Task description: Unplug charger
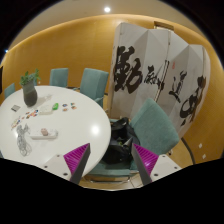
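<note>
From where the gripper rides, its fingers stand wide apart with nothing between them, magenta pads showing. Just ahead of them sits a teal chair with a dark bag heaped on its seat. Off to the left of the fingers is a round white table with small items and a potted plant. I cannot make out the charger itself; it may be among those bits on the table. A charger is likely light and rigid, best pinched across its body, not its soft cable. Beyond the chair, a folding screen bears large black brush characters I can't read.
</note>
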Demonstrator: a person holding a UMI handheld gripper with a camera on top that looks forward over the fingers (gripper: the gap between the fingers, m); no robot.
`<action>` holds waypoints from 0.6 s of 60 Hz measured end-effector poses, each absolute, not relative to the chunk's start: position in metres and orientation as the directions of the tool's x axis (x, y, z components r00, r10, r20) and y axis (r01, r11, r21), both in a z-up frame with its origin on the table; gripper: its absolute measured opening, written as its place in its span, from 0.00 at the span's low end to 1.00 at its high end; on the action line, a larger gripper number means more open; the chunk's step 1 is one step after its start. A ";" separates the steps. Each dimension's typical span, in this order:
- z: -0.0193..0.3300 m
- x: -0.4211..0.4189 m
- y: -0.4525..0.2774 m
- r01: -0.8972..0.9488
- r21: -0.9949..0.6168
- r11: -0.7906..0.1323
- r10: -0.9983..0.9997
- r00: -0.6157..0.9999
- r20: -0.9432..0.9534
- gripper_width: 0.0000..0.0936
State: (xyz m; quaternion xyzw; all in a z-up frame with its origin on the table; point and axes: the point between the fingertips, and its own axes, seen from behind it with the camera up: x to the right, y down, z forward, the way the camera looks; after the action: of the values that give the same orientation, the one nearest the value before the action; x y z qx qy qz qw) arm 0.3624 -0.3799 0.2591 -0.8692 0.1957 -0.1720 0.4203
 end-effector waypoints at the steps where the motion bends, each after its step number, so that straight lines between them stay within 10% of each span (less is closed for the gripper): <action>1: 0.259 0.362 -0.380 -0.197 -0.798 -0.570 -0.485 0.864 0.134 0.93; 36: 0.125 0.184 -0.343 -0.162 -0.769 -0.619 -0.331 0.941 0.067 0.93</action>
State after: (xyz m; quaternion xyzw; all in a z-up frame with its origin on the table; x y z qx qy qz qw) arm 0.1840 -0.3432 0.1255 -0.8939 0.1379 -0.1014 0.4143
